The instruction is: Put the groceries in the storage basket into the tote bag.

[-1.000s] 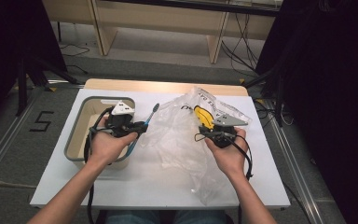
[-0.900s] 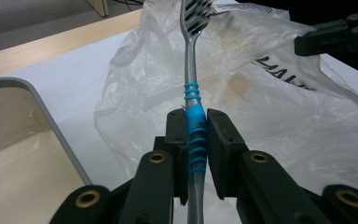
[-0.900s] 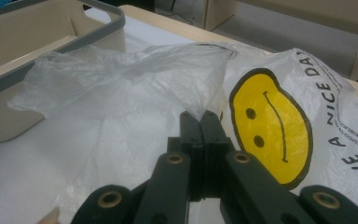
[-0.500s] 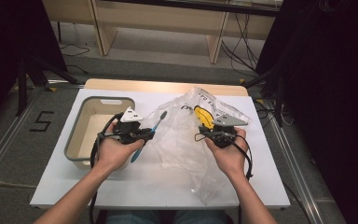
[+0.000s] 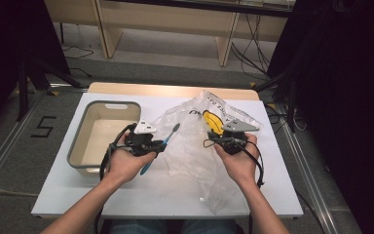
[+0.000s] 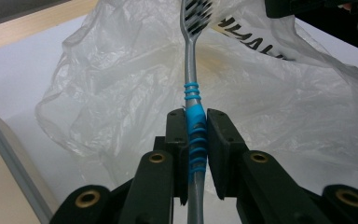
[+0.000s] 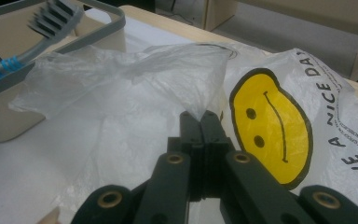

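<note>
My left gripper [image 6: 196,122] [image 5: 157,144] is shut on the blue-ringed handle of a grey toothbrush [image 6: 192,79] [image 5: 161,146]. The bristle head [image 7: 56,18] points toward a clear plastic bag [image 5: 195,146] [image 6: 121,93] printed with a yellow smiley face [image 7: 268,126]. My right gripper [image 7: 200,122] [image 5: 213,142] is shut on a gathered fold of that bag's edge and holds it raised off the white table [image 5: 68,195]. The toothbrush head hovers near the bag's left side, just outside the film.
A grey-rimmed beige tub [image 5: 80,146] stands on the table's left part, behind my left hand. The bag spreads across the middle toward the front edge. Wooden furniture legs and cables lie on the floor beyond the table.
My left hand has carried the toothbrush from over the tub rightward toward the bag. The right hand has kept still with the bag pinched.
</note>
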`<state>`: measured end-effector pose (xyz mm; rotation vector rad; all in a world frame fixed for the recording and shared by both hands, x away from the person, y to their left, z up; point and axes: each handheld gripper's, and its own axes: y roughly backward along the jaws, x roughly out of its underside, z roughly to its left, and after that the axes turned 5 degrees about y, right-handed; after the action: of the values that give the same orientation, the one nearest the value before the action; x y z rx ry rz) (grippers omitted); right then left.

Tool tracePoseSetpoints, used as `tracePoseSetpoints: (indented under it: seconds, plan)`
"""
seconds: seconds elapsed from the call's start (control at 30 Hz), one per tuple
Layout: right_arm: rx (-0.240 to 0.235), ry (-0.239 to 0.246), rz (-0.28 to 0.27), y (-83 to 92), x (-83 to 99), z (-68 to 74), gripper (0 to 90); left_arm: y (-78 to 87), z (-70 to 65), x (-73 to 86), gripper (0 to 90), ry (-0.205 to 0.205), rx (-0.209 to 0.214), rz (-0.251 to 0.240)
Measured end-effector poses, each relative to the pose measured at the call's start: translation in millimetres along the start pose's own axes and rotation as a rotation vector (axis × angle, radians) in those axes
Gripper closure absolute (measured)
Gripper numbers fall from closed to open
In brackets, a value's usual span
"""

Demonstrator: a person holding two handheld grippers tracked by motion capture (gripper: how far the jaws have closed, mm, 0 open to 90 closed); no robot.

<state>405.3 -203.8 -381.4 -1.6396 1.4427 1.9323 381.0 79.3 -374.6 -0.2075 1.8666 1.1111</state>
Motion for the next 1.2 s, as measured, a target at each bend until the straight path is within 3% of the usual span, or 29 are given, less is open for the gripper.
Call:
tracePoseSetpoints:
  seconds: [1.2]
  plan:
    - [-0.005,-0.001,-0.012,2.4,-1.9,0.4,90.0,-35.5,-10.2,14.7,78.7,-0.041,0.015,0.124]
